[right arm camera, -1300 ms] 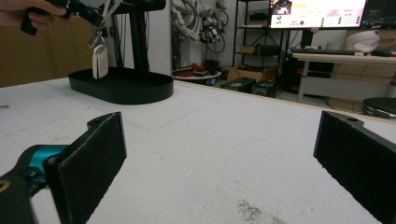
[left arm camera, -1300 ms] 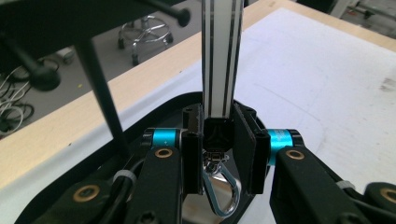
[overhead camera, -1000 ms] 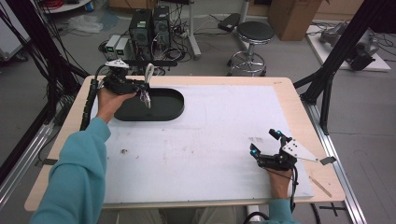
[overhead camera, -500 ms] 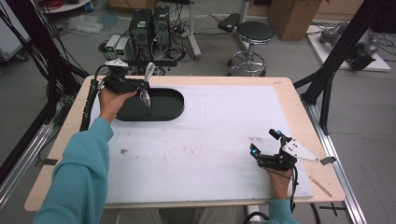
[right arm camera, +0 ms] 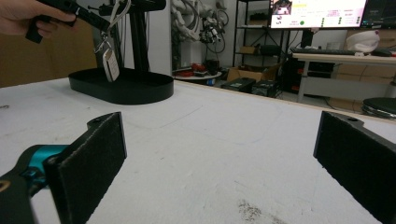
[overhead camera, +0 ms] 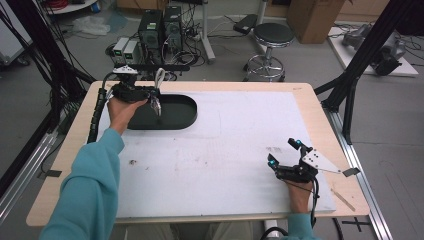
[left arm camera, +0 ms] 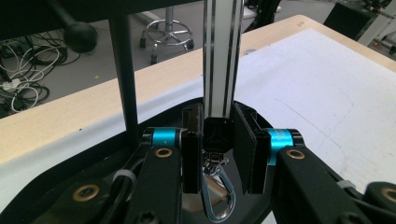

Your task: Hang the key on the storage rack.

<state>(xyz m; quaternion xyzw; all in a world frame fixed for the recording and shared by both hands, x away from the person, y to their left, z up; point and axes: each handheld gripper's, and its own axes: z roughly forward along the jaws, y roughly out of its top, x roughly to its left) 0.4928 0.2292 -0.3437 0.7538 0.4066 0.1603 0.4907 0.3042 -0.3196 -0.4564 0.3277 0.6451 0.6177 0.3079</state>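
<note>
White-covered table (overhead camera: 225, 150), monitor behind, text too small to read. Left gripper (left arm camera: 217, 140) clamped on striped lanyard (left arm camera: 222, 60) over black stand base (overhead camera: 172, 117). Right gripper (overhead camera: 285, 155) gaping wide, holding nothing.

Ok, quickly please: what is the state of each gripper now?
Left gripper: shut on the lanyard strap, above the black stand base.
Right gripper: open, holding nothing, resting low over the white mat.

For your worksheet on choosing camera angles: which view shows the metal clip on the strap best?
The left gripper view: the clip hangs close up below the strap the left tool pinches. The right gripper view shows it small; the high view, tiny.
</note>
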